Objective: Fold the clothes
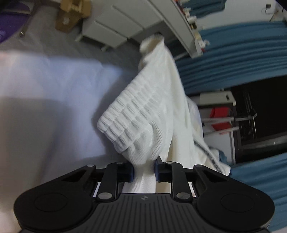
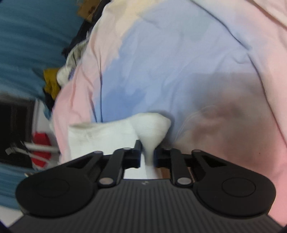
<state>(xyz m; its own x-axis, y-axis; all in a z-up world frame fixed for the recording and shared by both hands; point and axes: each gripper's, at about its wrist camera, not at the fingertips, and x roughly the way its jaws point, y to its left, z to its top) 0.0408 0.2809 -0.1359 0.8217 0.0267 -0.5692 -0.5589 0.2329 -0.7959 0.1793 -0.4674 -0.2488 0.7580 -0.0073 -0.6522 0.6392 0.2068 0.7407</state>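
A white ribbed knit garment (image 1: 154,111) hangs lifted above the bed in the left wrist view, its thick ribbed hem bunched near the fingers. My left gripper (image 1: 144,170) is shut on a fold of this fabric just below the hem. In the right wrist view the same white garment (image 2: 152,125) rises as a pinched tuft, and my right gripper (image 2: 148,156) is shut on it. More of the white cloth (image 2: 100,138) spreads flat to the left of the fingers. Both views are blurred by motion.
A pastel pink and blue bedsheet (image 2: 179,62) lies under the garment. A heap of other clothes (image 2: 59,75) sits at the bed's edge. Blue curtains (image 1: 242,53), a white drawer unit (image 1: 114,26), cardboard boxes (image 1: 71,14) and a red item (image 1: 220,116) stand around the bed.
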